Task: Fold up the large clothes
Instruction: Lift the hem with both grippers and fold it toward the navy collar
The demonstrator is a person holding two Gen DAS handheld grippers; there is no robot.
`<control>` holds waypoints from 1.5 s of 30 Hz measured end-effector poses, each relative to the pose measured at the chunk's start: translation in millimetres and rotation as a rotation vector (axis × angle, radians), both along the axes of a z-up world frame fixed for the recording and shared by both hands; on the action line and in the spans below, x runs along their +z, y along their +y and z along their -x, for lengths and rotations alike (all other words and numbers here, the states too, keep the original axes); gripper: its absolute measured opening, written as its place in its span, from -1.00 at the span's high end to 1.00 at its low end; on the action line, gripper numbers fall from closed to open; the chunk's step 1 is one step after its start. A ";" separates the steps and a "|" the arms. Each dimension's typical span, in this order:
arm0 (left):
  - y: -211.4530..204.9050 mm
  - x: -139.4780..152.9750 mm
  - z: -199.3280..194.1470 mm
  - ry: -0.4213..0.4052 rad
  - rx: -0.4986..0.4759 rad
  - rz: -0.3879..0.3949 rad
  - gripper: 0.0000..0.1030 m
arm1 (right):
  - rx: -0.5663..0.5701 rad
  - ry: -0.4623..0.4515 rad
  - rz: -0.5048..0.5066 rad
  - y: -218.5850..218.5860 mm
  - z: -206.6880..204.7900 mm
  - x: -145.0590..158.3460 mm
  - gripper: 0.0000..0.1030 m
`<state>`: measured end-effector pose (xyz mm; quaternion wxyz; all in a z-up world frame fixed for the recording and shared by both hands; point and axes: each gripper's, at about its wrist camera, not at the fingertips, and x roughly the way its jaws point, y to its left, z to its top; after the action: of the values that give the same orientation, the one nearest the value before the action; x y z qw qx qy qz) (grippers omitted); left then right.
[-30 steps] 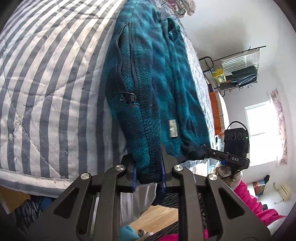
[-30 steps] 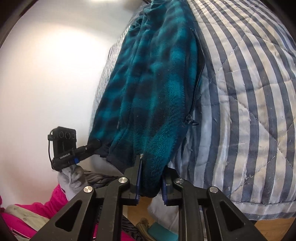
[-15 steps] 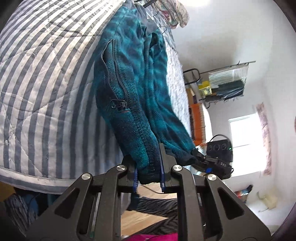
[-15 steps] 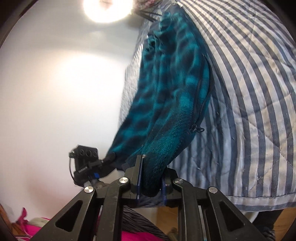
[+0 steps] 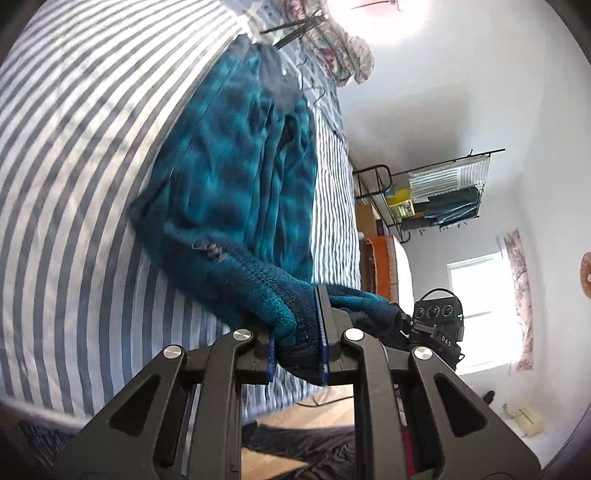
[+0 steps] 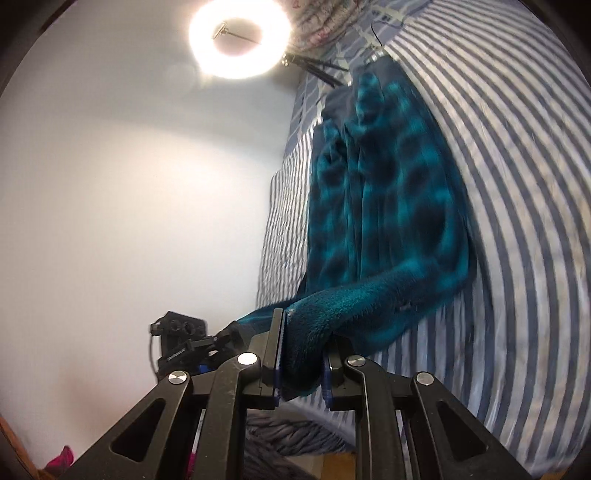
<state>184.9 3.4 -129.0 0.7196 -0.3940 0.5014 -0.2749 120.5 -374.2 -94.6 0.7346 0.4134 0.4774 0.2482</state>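
1. Fleece is spread on the striped quilt; its near hem is lifted off the quilt.
2. Left gripper is clamped nearly shut on one hem corner, right gripper likewise on the other.
3. Shelf rack and window are seen in the left view only; ring light in the right only.
4. Versus a second ago, the hem has been raised and carried further over the quilt; grips are unchanged.

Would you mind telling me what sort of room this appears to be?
Most likely a bedroom: a bed with a striped quilt, a floral pillow at its far end, and a clothes rack by the window.
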 end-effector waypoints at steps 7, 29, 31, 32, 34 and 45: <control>-10.2 0.4 -69.2 0.009 0.039 -0.044 0.71 | -0.038 0.012 0.101 -3.5 -79.3 -6.6 0.73; -22.6 -64.8 -157.2 0.154 0.077 -0.097 0.57 | -0.034 0.140 0.120 -21.1 -151.1 -53.0 0.48; -21.9 -60.5 -155.8 0.143 0.076 -0.092 0.56 | -0.032 0.121 0.111 -22.1 -151.2 -48.8 0.33; -22.3 -59.1 -155.9 0.139 0.074 -0.094 0.55 | -0.039 0.117 0.107 -23.3 -151.6 -47.5 0.06; -23.8 -57.6 -155.5 0.133 0.067 -0.097 0.54 | -0.071 0.089 0.099 -31.6 -149.3 -39.7 -0.34; -19.3 -59.5 -160.7 0.191 0.078 -0.021 0.25 | 0.185 -0.105 0.222 23.9 -123.8 8.0 0.26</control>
<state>345.5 -15.9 -188.5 0.6826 -0.4302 0.5549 -0.2027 244.4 -350.3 -86.6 0.7736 0.2702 0.4990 0.2819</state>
